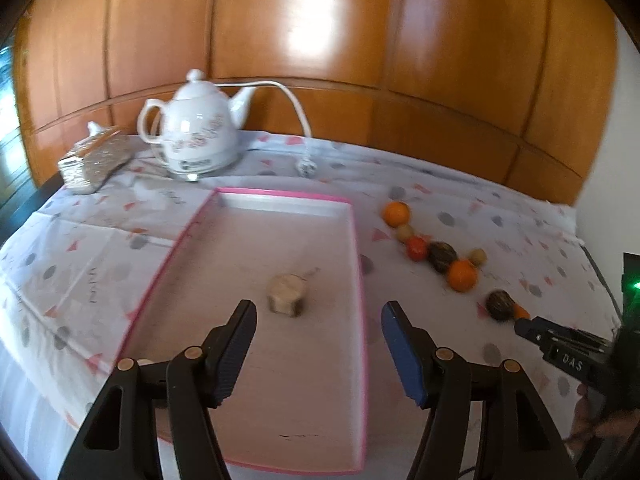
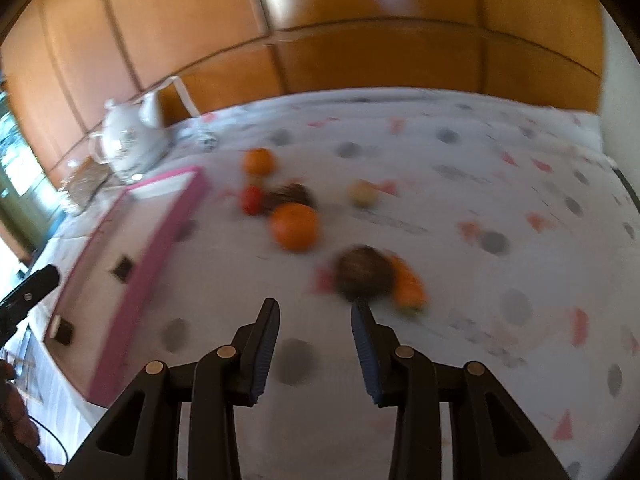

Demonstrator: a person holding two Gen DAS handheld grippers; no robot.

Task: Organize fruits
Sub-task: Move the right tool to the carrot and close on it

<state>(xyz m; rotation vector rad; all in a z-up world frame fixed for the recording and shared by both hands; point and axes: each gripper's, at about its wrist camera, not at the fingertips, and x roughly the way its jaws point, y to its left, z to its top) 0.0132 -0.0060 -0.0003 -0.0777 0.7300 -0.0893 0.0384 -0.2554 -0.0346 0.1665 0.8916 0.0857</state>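
Note:
A pink-rimmed shallow tray [image 1: 356, 248] lies on the table and holds one beige fruit [image 1: 286, 294]. My left gripper [image 1: 318, 314] is open and empty, just above the tray, short of that fruit. Right of the tray lies a row of fruits: an orange [image 1: 396, 213], a red one [image 1: 417, 248], a dark one [image 1: 442, 256], another orange [image 1: 462, 276] and a dark brown fruit [image 1: 500, 305]. My right gripper [image 2: 314, 312] is open and empty, close before the dark brown fruit [image 2: 362, 274], with a small orange piece [image 2: 408, 286] beside it. The right wrist view is blurred.
A white teapot [image 1: 198, 128] with a cord and plug [image 1: 306, 168] stands at the back left, next to a glittery box [image 1: 94, 158]. A wooden panel wall [image 1: 360, 40] backs the table. The patterned tablecloth [image 2: 500, 184] spreads right of the fruits. The tray's side [image 2: 156, 240] shows at left.

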